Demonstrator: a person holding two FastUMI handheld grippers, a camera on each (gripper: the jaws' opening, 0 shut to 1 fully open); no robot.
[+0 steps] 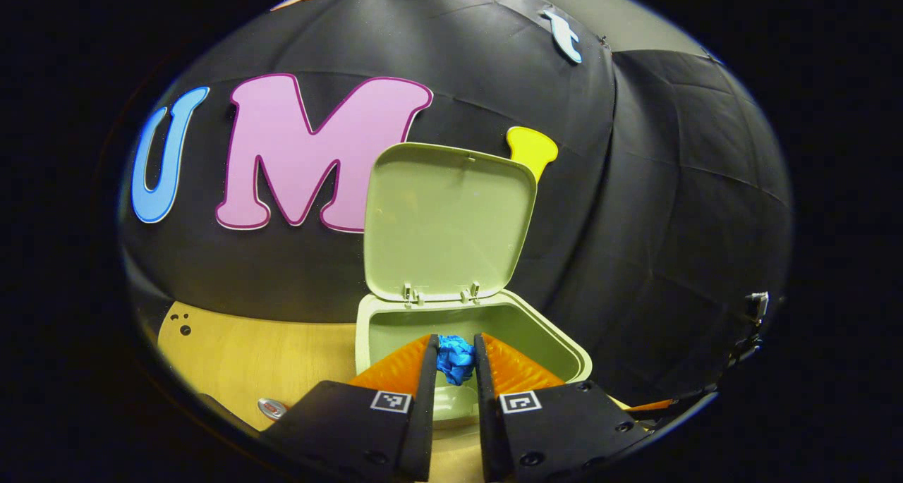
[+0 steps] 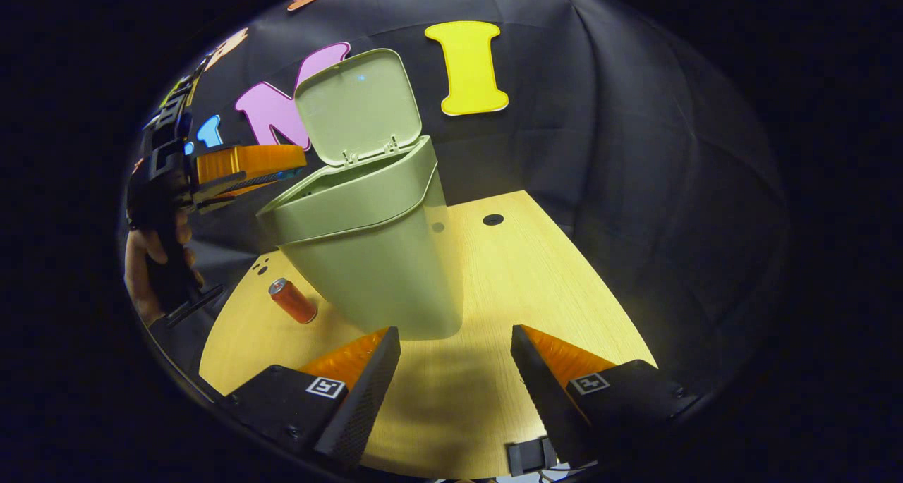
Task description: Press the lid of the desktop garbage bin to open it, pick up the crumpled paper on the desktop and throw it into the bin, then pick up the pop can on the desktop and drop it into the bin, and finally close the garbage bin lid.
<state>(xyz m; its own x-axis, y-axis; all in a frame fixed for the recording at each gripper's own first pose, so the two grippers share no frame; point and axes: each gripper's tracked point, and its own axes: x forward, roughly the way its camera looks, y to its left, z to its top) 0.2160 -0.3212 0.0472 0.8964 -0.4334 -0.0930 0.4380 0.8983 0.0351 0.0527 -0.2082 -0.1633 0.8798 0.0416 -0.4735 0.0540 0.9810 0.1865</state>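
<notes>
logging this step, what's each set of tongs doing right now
Left tongs: closed on the crumpled blue paper ball, above the open pale green plastic bin.
Right tongs: open, holding nothing.

Two wedge-shaped fingers are being shown on the left gripper [image 1: 456,359], each carried on a black block studded with dark round screws. A small square black-and-white marker is being borne on the top of each block, near the inner edge. Ribbed faces are being displayed along the outer sides of the fingers. The same build is being seen on the right gripper [image 2: 455,345]: two tapering fingers with finely textured inner pads, black screw-fastened blocks and one square marker apiece. A black handle is being gripped by a bare hand [image 2: 144,271] farther off.
</notes>
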